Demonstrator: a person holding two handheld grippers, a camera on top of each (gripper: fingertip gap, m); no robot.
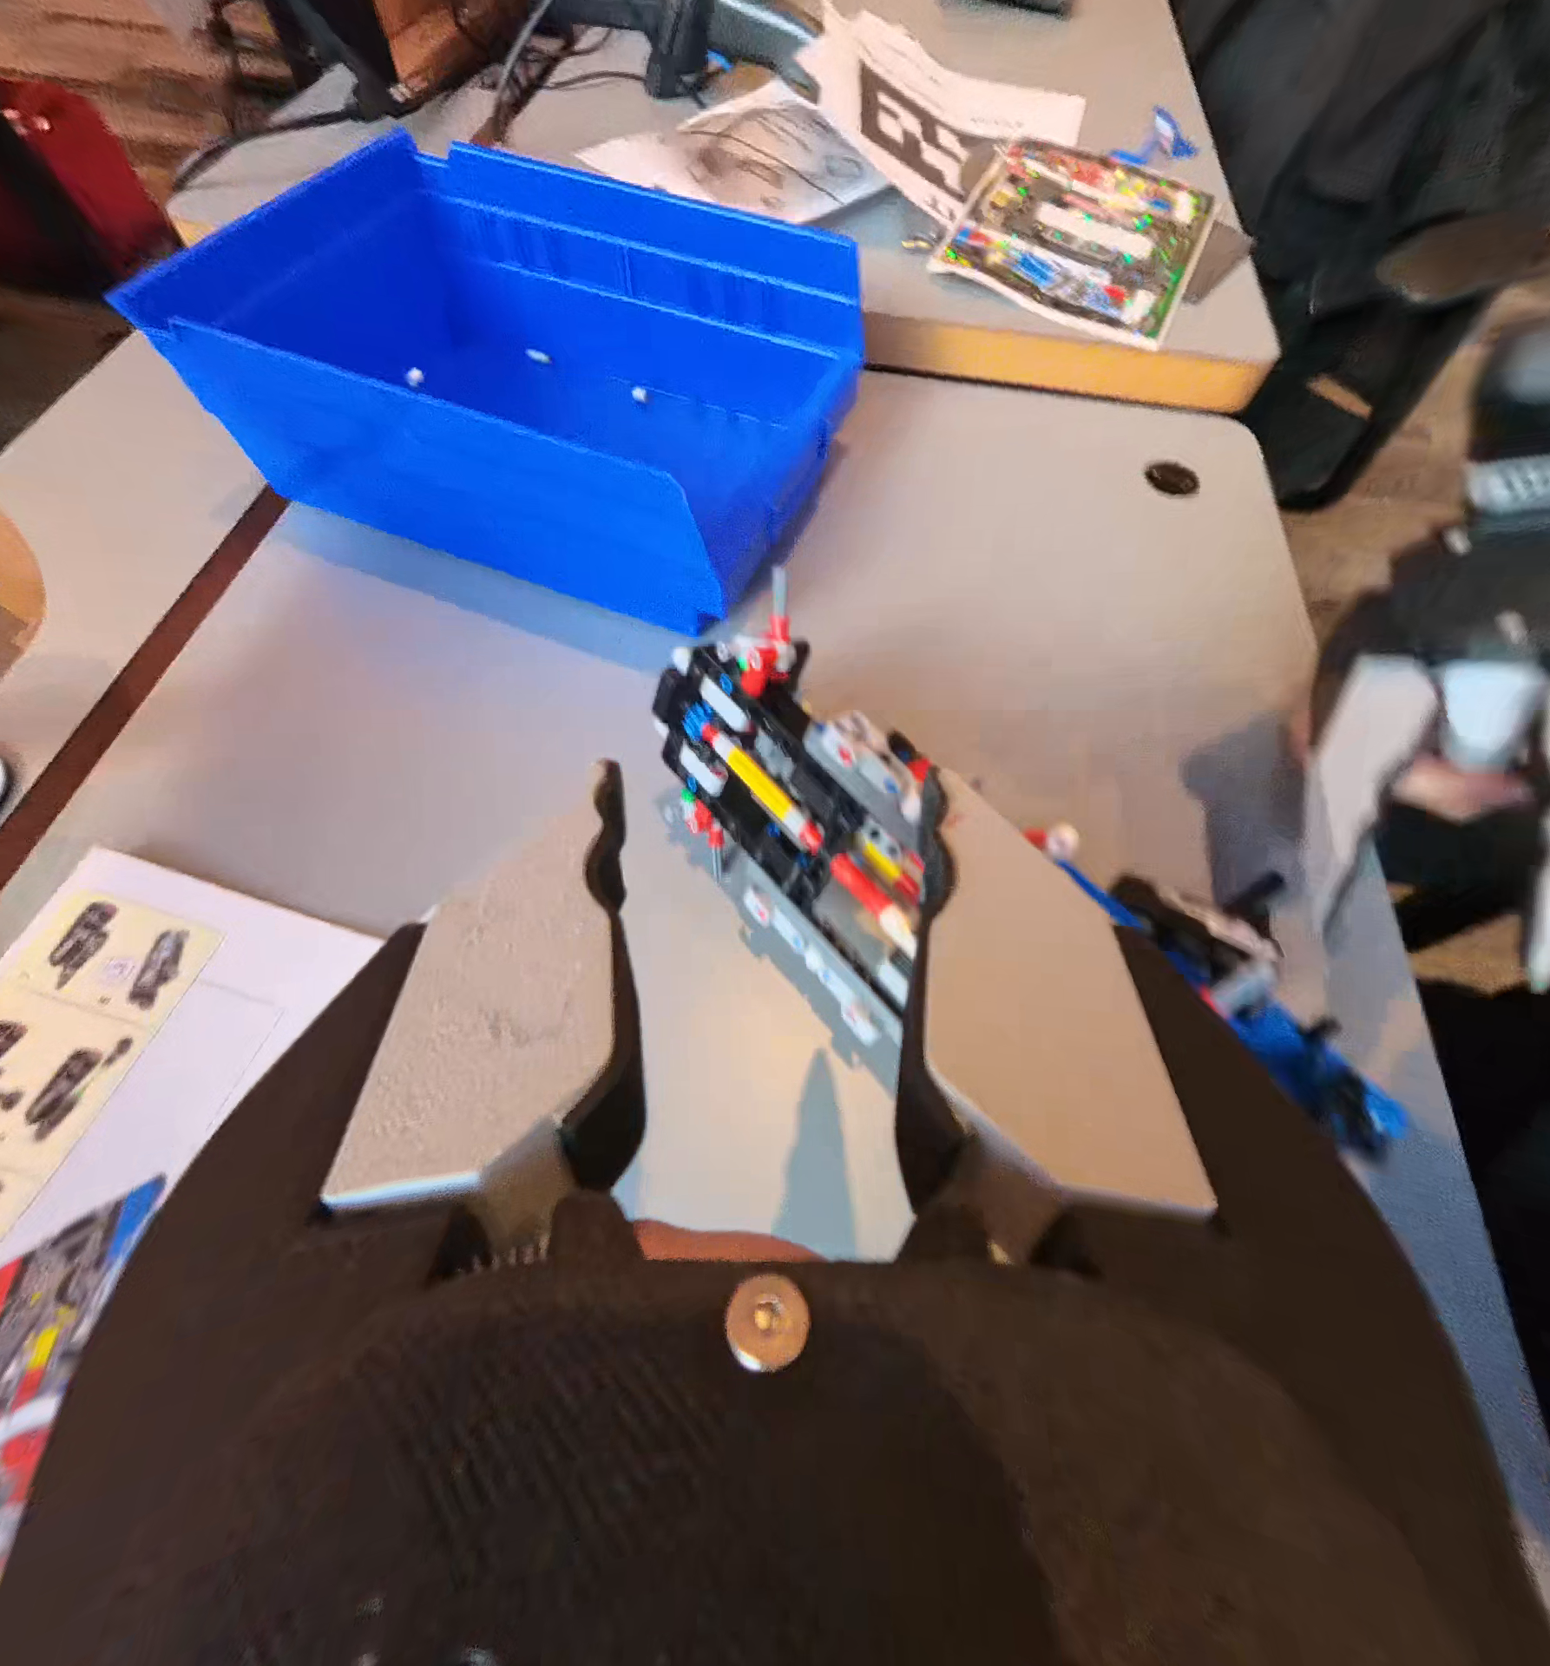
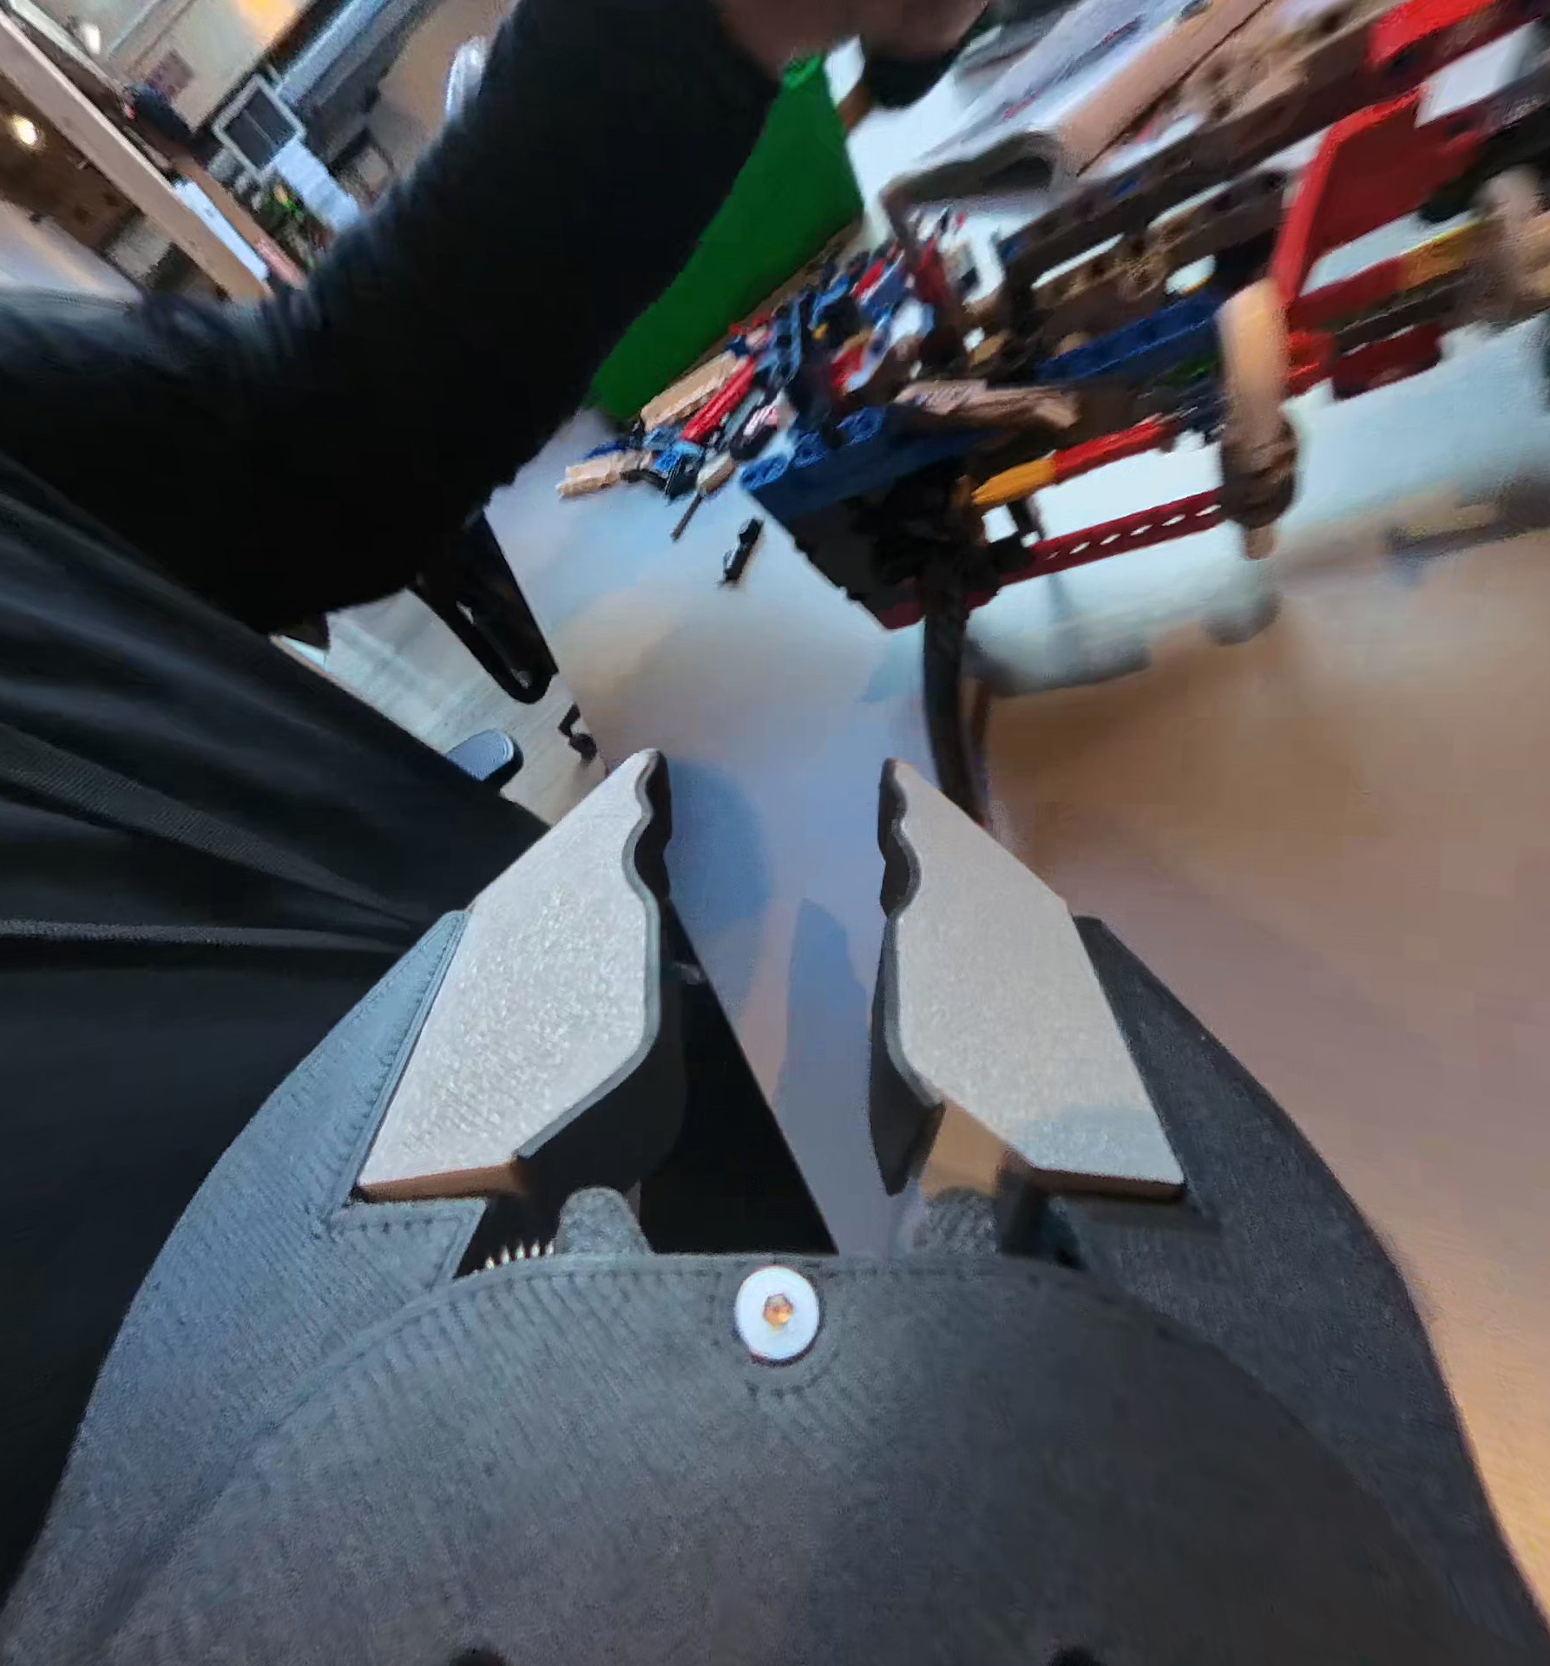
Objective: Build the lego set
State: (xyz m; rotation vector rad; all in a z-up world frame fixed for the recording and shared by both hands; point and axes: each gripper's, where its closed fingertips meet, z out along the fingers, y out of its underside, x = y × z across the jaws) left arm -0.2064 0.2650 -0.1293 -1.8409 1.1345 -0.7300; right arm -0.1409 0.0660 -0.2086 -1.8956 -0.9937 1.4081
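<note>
Black-and-grey lego chassis (image 1: 789,811) lies on desk (image 1: 1024,559), just before blue bin (image 1: 501,379). Left tongs (image 1: 771,811) spread wide, nothing held, right finger touching chassis, likely lining up grip. Right tongs (image 2: 771,811) parted, empty, off desk edge, seemingly waiting. Instruction sheet (image 1: 104,974) close for reference.

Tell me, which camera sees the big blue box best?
The left wrist view. The blue box sits whole on the grey table there, open on top, with a few small white bits inside. The right wrist view does not show it at all, only blurry bricks farther off.
</note>
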